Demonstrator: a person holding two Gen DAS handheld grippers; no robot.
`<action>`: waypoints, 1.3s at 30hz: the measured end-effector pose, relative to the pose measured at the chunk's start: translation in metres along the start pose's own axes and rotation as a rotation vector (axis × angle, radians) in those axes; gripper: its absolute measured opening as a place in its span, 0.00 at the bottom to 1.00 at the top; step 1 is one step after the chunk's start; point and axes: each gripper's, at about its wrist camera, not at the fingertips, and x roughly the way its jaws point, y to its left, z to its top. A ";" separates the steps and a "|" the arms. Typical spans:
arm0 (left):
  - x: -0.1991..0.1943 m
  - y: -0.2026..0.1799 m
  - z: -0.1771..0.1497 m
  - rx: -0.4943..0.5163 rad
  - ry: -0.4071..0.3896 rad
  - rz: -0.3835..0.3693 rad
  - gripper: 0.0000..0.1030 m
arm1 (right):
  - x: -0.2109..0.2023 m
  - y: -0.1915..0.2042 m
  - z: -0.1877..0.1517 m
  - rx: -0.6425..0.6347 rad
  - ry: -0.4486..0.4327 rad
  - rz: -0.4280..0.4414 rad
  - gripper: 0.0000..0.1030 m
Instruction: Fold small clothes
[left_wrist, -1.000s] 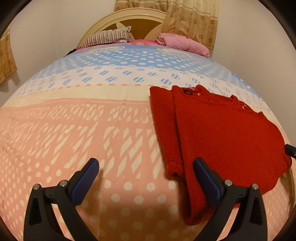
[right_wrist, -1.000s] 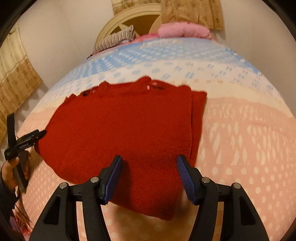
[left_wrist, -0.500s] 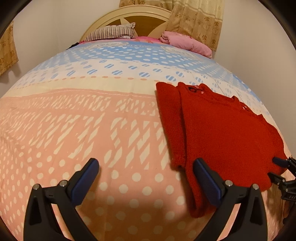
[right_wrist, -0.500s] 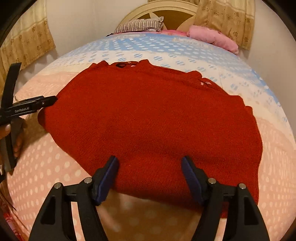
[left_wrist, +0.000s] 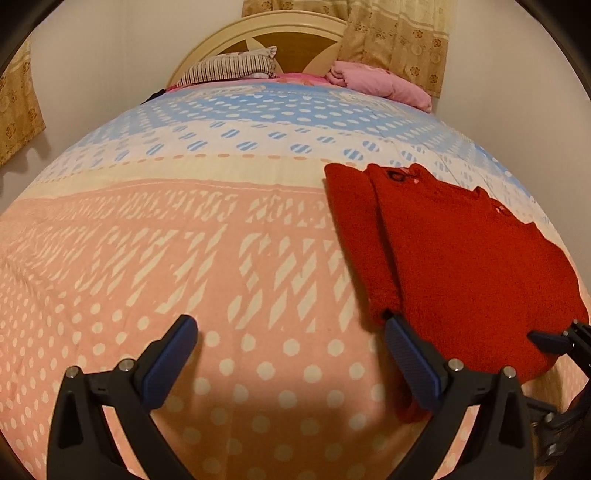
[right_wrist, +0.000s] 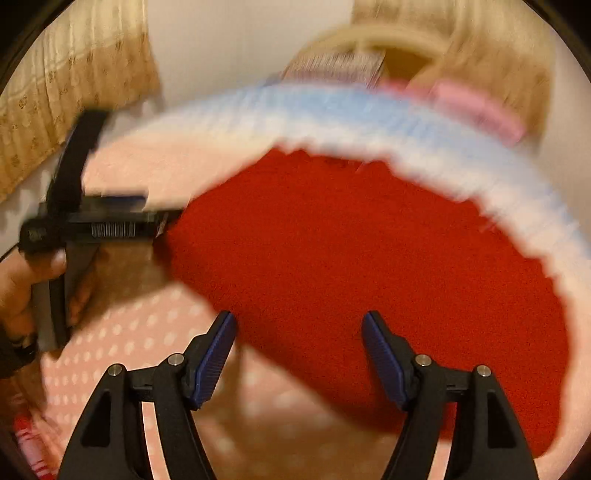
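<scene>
On the bedspread (left_wrist: 184, 258) lies a folded red sweater (left_wrist: 461, 258).

A patterned bed (left_wrist: 184, 240) with arched headboard (left_wrist: 295, 33), curtains (left_wrist: 399, 37), plain walls (left_wrist: 110, 55).

- The left gripper (left_wrist: 291, 350) has its jaws spread wide, with nothing between the blue pads (left_wrist: 168, 363); its black arms angle up from the bottom of the left wrist view.
- The right gripper (right_wrist: 299, 350) likewise has its jaws parted and nothing clamped between its blue pads (right_wrist: 214, 356).
- In the right wrist view, which is smeared by motion blur, the left gripper (right_wrist: 103, 221) appears side-on at the left edge, pointing to the right, and the person's left hand (right_wrist: 22, 284) wraps its handle from below.
- In the left wrist view, one blue fingertip of the right gripper (left_wrist: 550, 339) shows at the right edge.
</scene>
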 end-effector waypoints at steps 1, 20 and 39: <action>0.000 0.001 0.000 -0.003 0.000 -0.004 1.00 | -0.002 0.009 -0.002 -0.051 -0.022 -0.045 0.70; -0.002 0.010 0.031 -0.040 -0.031 -0.043 1.00 | 0.004 0.083 0.010 -0.289 -0.170 -0.211 0.70; 0.049 -0.014 0.072 -0.107 0.096 -0.306 0.91 | 0.014 0.106 0.016 -0.372 -0.180 -0.313 0.67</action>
